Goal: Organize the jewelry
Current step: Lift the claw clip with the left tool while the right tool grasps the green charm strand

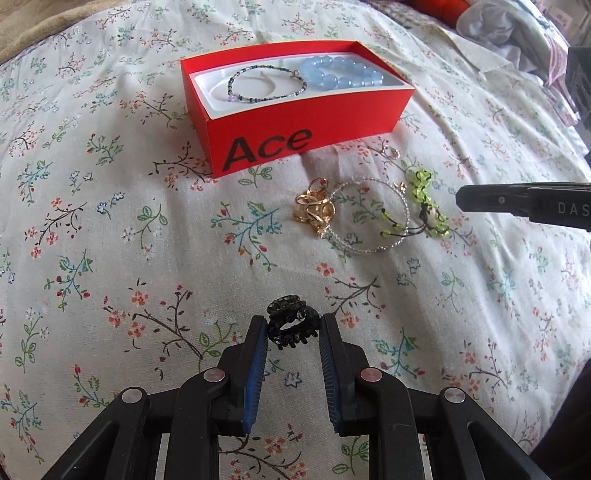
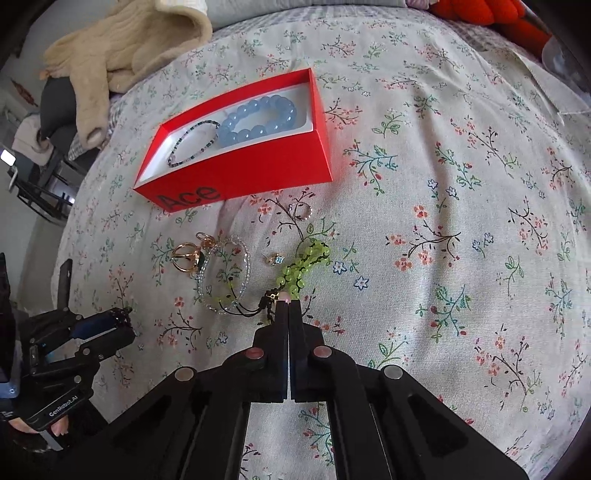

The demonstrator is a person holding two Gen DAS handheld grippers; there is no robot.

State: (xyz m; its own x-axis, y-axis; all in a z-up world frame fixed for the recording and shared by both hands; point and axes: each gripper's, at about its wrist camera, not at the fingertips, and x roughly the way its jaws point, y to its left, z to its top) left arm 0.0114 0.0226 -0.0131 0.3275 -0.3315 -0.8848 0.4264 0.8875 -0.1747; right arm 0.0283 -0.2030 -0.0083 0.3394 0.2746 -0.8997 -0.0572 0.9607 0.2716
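Observation:
A red "Ace" box point(image 1: 314, 122) point(image 2: 258, 166) sits on the floral bedspread, holding a blue bead bracelet point(image 1: 341, 72) point(image 2: 258, 120) and a thin dark beaded bracelet point(image 1: 266, 83) point(image 2: 194, 144). In front of it lie gold rings point(image 1: 314, 208) point(image 2: 186, 256), a clear bead bracelet point(image 1: 369, 214) point(image 2: 225, 277), a green bead bracelet point(image 1: 424, 199) point(image 2: 304, 264), a small ring point(image 2: 301, 211) and an earring point(image 2: 275, 258). My left gripper point(image 1: 293, 328) is shut on a black hair claw point(image 1: 291, 325). My right gripper point(image 2: 287, 302) is shut, its tips at the green bracelet's cord end; whether it grips it is unclear.
A beige knitted garment point(image 2: 122, 48) lies at the bed's far left. Red fabric point(image 2: 491, 18) and crumpled clothes point(image 1: 498, 26) lie at the far right. The bed's left edge drops to a chair and clutter point(image 2: 40, 155).

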